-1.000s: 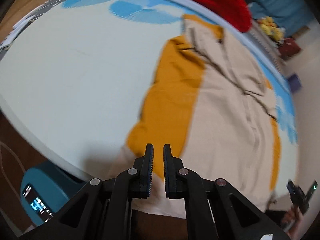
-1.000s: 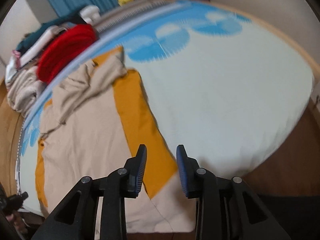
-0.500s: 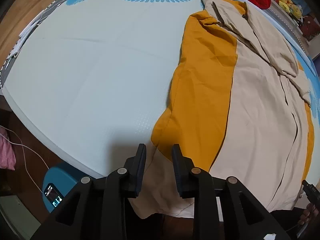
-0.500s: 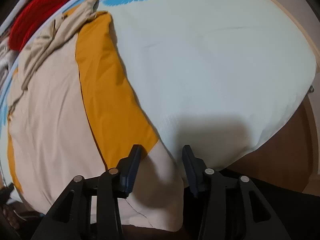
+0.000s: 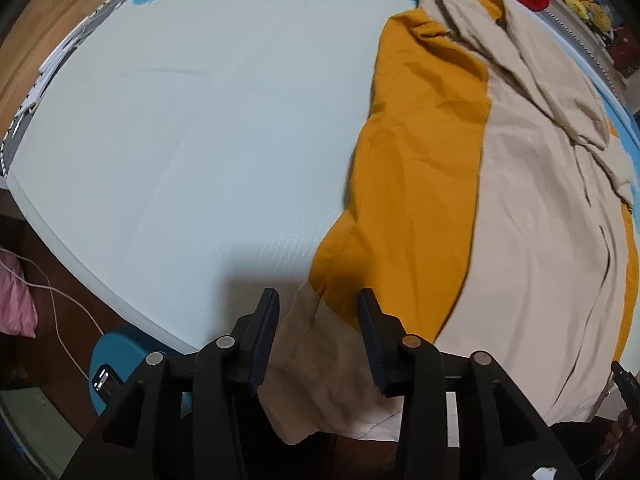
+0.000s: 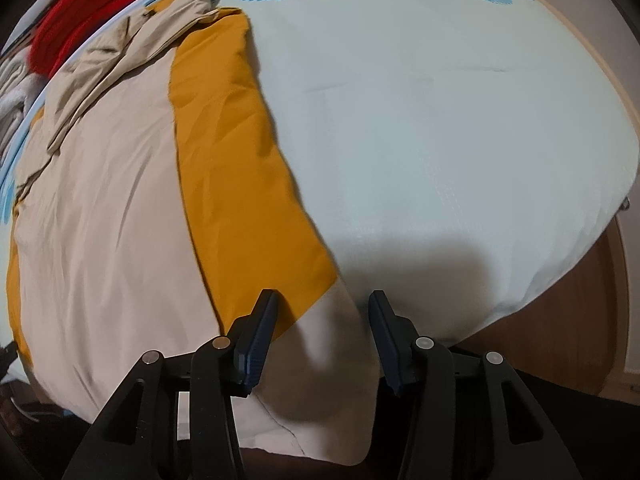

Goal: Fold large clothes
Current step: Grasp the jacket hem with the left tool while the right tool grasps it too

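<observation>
Left tongs (image 5: 318, 312) point down over the near edge of the bed (image 5: 180, 160); their jaws have just been opening and stand spread, with the near left corner of the garment between them, pads not pressing the cloth.

Right tongs (image 6: 322, 314) likewise point down at the bed's near edge; their jaws have just been opening too and stand spread over the garment's near right corner, cloth between them but not pinched.

Large beige-and-mustard cotton garment (image 5: 520, 240) lies spread flat on the pale mint bed cover with blue fan prints. Its beige hem hangs over the bed's near edge, and its body runs away toward the far edge. A mustard panel borders each long side. At the far end, loose beige folds are heaped on top of it.

Beyond the bed's far edge, a red knitted item (image 6: 92, 8).

Below the bed's near edge, left-wrist view: a teal rounded device (image 5: 116, 368) on the dark floor, a white cable (image 5: 52, 292) and pink cloth (image 5: 16, 300) beside it.
</observation>
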Demonstrator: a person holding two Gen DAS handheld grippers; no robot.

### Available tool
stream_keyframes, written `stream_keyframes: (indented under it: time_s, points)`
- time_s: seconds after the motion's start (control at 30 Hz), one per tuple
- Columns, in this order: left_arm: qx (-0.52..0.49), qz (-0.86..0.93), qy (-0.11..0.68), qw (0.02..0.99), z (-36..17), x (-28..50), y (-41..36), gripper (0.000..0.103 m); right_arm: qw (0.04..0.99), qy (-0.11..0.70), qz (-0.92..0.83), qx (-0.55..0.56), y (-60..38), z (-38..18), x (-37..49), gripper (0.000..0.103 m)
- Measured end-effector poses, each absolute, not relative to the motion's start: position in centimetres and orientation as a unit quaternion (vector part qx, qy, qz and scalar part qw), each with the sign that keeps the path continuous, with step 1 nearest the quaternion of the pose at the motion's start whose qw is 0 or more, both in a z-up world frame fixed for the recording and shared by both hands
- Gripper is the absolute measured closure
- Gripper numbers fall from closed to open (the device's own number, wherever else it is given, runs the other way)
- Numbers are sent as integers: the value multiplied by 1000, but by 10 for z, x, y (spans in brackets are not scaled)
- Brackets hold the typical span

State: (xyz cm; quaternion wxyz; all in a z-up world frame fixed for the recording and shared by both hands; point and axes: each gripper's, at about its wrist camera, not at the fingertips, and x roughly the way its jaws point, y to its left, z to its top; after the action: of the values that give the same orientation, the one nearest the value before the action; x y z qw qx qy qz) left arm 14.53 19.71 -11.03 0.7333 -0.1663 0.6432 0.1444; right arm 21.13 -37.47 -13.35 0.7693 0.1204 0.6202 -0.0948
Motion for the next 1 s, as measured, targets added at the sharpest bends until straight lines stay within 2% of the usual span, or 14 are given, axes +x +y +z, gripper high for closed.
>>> stream_keyframes:
  time_s: [0.07, 0.1, 0.17, 0.2, 0.23, 0.27, 0.33, 0.53, 0.7, 0.77, 0.83, 0.9, 1.0]
  points:
    - [-171, 141, 649, 727, -116, 146, 198, 66, 771, 620, -90, 113, -368, -134, 212, 56]
    - [-172, 139, 653, 724, -118, 145, 198, 66, 772, 621, -87, 108, -366, -136, 216, 61]
    - [-168, 133, 660, 720, -123, 146, 195, 66, 774, 620, -75, 105, -359, -135, 216, 76]
    - [-163, 129, 662, 720, -124, 147, 194, 67, 775, 619, -69, 107, -357, -135, 215, 89]
    - [-155, 126, 663, 721, -124, 147, 192, 75, 778, 615, -63, 111, -356, -133, 214, 94]
    - [-149, 123, 663, 723, -124, 148, 190, 89, 780, 612, -59, 116, -356, -131, 213, 96]
    - [-147, 111, 656, 732, -117, 141, 188, 98, 788, 599, -54, 129, -357, -122, 210, 99]
    - [-214, 65, 616, 755, -84, 116, 199, 99, 808, 562, -68, 162, -372, -90, 196, 100]
    - [-261, 76, 641, 717, -105, 121, 230, 84, 789, 589, -98, 143, -376, -107, 203, 99]
    - [-274, 98, 640, 712, -108, 121, 243, 71, 778, 604, -101, 143, -374, -118, 208, 92]
    - [-283, 103, 640, 707, -113, 125, 248, 66, 770, 614, -113, 135, -374, -126, 209, 76]
    - [-273, 105, 649, 702, -118, 128, 246, 66, 769, 615, -114, 135, -374, -130, 211, 67]
    - [-236, 102, 661, 705, -123, 131, 236, 66, 768, 615, -111, 137, -373, -133, 212, 65]
